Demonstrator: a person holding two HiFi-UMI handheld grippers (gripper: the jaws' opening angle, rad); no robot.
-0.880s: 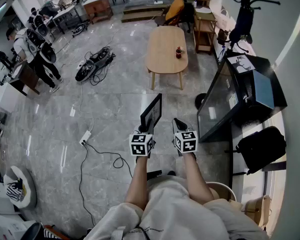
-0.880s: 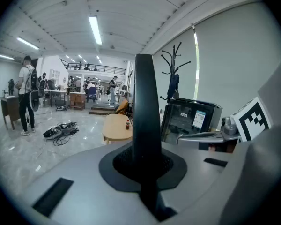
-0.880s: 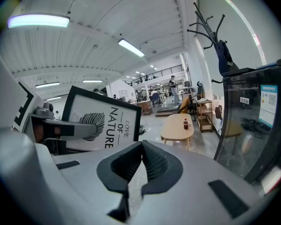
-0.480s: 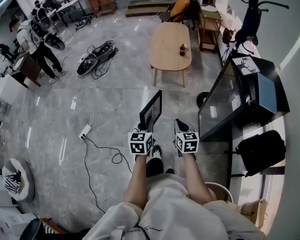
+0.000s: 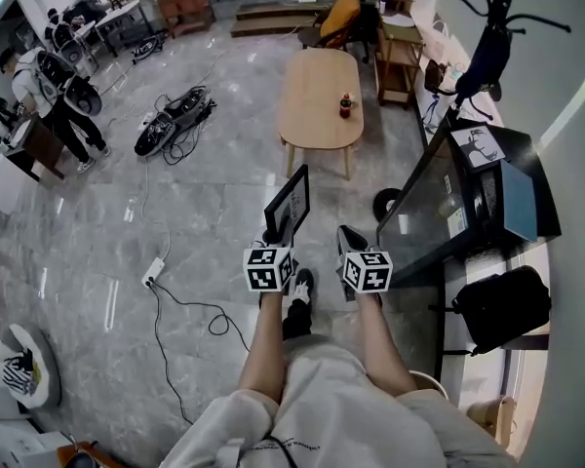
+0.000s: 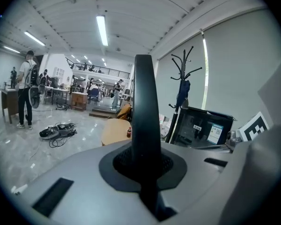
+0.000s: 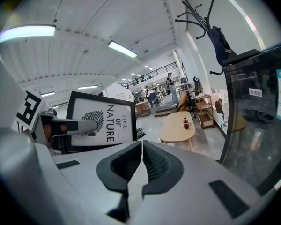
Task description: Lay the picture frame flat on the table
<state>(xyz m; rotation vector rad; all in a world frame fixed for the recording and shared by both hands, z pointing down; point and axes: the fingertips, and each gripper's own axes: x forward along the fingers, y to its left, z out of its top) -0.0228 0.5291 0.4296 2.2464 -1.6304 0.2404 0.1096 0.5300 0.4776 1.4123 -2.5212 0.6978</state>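
A black picture frame [image 5: 289, 206] with a "love of nature" print is held upright in the air, and my left gripper [image 5: 272, 236] is shut on its lower edge. In the left gripper view the frame [image 6: 145, 102] shows edge-on, rising out of my left gripper [image 6: 143, 165]. My right gripper [image 5: 349, 240] hovers just right of the frame, shut with nothing in it. Seen from my right gripper [image 7: 141, 150], the frame's printed face [image 7: 102, 124] shows at the left. The oval wooden table [image 5: 319, 96] stands ahead across the floor, carrying a small bottle [image 5: 345, 106].
A dark glass-fronted cabinet [image 5: 434, 198] runs along the right, with a black bag [image 5: 492, 305] behind it and a coat rack [image 5: 487, 52] further on. A power strip [image 5: 153, 271] and cable [image 5: 190, 305] lie on the marble floor. People [image 5: 54, 91] stand far left.
The person has taken a step, a shoe now showing below the grippers. The frame stays in the left gripper; both grippers keep their places side by side.
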